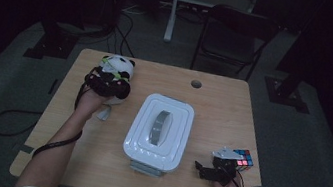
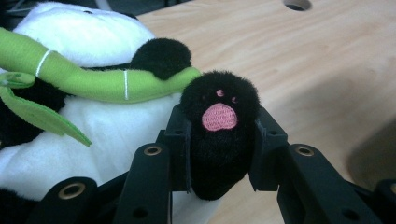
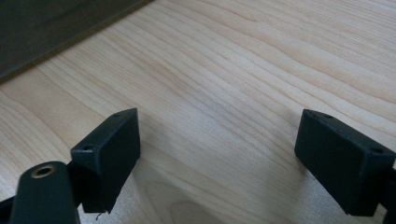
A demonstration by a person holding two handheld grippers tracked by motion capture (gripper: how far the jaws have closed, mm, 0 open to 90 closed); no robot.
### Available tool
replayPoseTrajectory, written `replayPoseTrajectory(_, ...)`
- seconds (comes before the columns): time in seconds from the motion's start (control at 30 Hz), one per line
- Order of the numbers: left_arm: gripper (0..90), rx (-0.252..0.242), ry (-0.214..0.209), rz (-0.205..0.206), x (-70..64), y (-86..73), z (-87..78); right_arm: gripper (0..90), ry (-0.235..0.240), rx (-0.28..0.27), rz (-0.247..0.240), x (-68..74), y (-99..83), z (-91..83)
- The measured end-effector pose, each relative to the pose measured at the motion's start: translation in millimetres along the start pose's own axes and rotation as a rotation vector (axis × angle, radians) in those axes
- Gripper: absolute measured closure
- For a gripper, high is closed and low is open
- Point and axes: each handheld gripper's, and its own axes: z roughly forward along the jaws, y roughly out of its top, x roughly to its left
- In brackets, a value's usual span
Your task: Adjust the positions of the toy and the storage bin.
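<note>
Gripping step underway: left gripper point(image 2: 219, 154) clamping black paw point(image 2: 219, 135) of panda plush point(image 1: 116, 73) at table's point(image 1: 214, 101) far-left corner. Right gripper point(image 3: 219, 163) idling, jaws wide apart, beside cube point(image 1: 243, 159). Next, prob. lifting toward closed white box point(image 1: 158, 132), needing lid off. Counting: 1 panda, 1 box, 1 cube, 2 grippers.
</note>
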Motion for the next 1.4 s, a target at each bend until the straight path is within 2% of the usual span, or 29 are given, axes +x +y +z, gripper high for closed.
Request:
replayPoseTrajectory(0.3, 66.7, -0.007, -0.060, 0.025, -4.4, -17.9, -27.0, 14.0, -0.002, 0.000, 0.002, -0.1, 0.1, 0.0)
replayPoseTrajectory(0.33, 66.7, -0.007, -0.074, 0.046, -7.8, -25.5, -34.9, 14.0, -0.003, 0.000, 0.002, -0.1, 0.1, 0.1)
replayPoseTrajectory(0.4, 66.5, -0.005, -0.089, 0.057, -9.0, -30.3, -39.9, 14.0, -0.003, 0.000, 0.002, 0.0, 0.1, 0.1)
replayPoseTrajectory(0.57, 66.3, -0.011, -0.097, 0.064, -10.9, -44.9, -57.4, 13.9, -0.005, 0.000, 0.003, -0.1, 0.1, 0.2)
replayPoseTrajectory(0.73, 66.1, -0.001, -0.131, 0.088, -10.6, -57.7, -73.3, 14.0, -0.007, 0.000, 0.005, 0.1, 0.2, 0.3)
replayPoseTrajectory(0.97, 65.1, 0.017, -0.179, 0.087, -9.8, -70.4, -91.7, 13.9, -0.007, 0.000, 0.005, 0.1, 0.3, 0.3)
replayPoseTrajectory(1.07, 63.1, 0.024, -0.198, 0.099, -11.4, -74.5, -97.5, 13.9, -0.007, 0.000, 0.004, 0.1, 0.2, 0.3)
replayPoseTrajectory(1.13, 60.0, 0.024, -0.203, 0.102, -12.3, -74.9, -99.8, 13.9, -0.007, 0.000, 0.004, 0.0, 0.3, 0.3)
replayPoseTrajectory(1.23, 54.4, 0.020, -0.188, 0.092, -11.3, -71.0, -102.9, 13.9, -0.009, 0.000, 0.006, 0.1, 0.4, 0.5)
replayPoseTrajectory(1.33, 46.5, -0.034, -0.180, 0.062, -8.5, -62.3, -108.9, 13.9, -0.009, -0.001, 0.006, 0.1, 0.4, 0.5)
replayPoseTrajectory(1.4, 37.6, -0.052, -0.131, 0.060, -6.4, -54.0, -112.0, 13.9, -0.009, 0.000, 0.006, 0.2, 0.4, 0.5)
